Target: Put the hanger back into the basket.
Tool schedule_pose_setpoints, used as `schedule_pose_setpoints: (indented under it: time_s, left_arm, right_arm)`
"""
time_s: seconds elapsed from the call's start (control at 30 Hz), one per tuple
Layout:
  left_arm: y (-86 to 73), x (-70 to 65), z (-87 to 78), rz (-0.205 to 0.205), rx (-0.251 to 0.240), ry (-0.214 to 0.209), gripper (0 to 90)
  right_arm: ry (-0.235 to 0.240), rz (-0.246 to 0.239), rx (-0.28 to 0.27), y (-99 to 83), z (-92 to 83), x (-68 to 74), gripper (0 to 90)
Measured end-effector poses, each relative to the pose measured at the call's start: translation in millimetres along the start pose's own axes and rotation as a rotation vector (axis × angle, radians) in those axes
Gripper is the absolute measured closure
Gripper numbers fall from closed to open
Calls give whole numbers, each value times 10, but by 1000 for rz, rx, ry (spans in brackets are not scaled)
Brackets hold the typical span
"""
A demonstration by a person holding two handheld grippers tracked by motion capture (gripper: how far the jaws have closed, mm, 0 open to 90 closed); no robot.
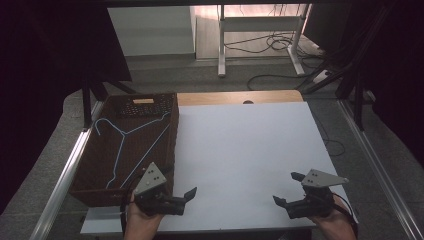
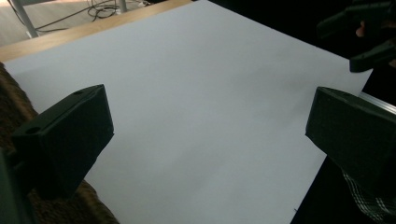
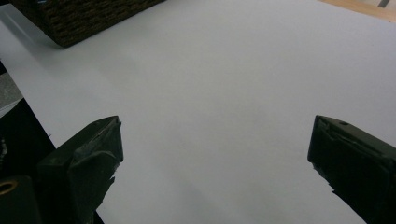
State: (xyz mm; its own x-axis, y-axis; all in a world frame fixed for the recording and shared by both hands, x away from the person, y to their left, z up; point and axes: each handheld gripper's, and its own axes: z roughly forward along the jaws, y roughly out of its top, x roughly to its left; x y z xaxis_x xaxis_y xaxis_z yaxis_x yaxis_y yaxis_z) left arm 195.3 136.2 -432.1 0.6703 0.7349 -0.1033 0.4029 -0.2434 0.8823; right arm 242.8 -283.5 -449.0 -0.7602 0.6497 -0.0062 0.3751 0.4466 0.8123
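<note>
A dark brown woven basket (image 1: 165, 107) stands on the left side of the white table (image 1: 245, 150). In it lie thin pale wire hangers (image 1: 123, 146). My left gripper (image 1: 182, 192) is held low at the basket's near right corner, open and empty, with its jaws pointing right over the table. In the left gripper view its jaws (image 2: 210, 135) stand wide apart above bare white tabletop. My right gripper (image 1: 286, 188) hovers near the table's front right, open and empty, with its jaws pointing left. The right gripper view has its jaws (image 3: 219, 154) spread over the white surface.
The basket's corner (image 3: 84, 16) sits far off at the upper left of the right gripper view, and its side (image 2: 11, 105) edges the left gripper view. A wooden strip (image 1: 240, 96) runs along the table's far edge. Beyond it stand a white desk frame (image 1: 260, 30) and floor cables (image 1: 270, 45).
</note>
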Motion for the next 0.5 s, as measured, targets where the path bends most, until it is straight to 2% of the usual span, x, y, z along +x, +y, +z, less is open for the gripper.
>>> schedule_pose_setpoints:
  time_s: [0.1, 0.3, 0.5]
  left_arm:
    - [-70, -93, 39, 1, 8, -12, 11]
    - [-186, -288, 134, 28, 35, -46, 11]
    - [-260, -341, 225, 43, 64, -47, 11]
  right_arm:
    - [-7, 1, -6, -22, -23, -1, 28]
    - [-15, -3, 1, -83, -51, -10, 27]
    - [-25, -14, 26, -129, -16, -15, 27]
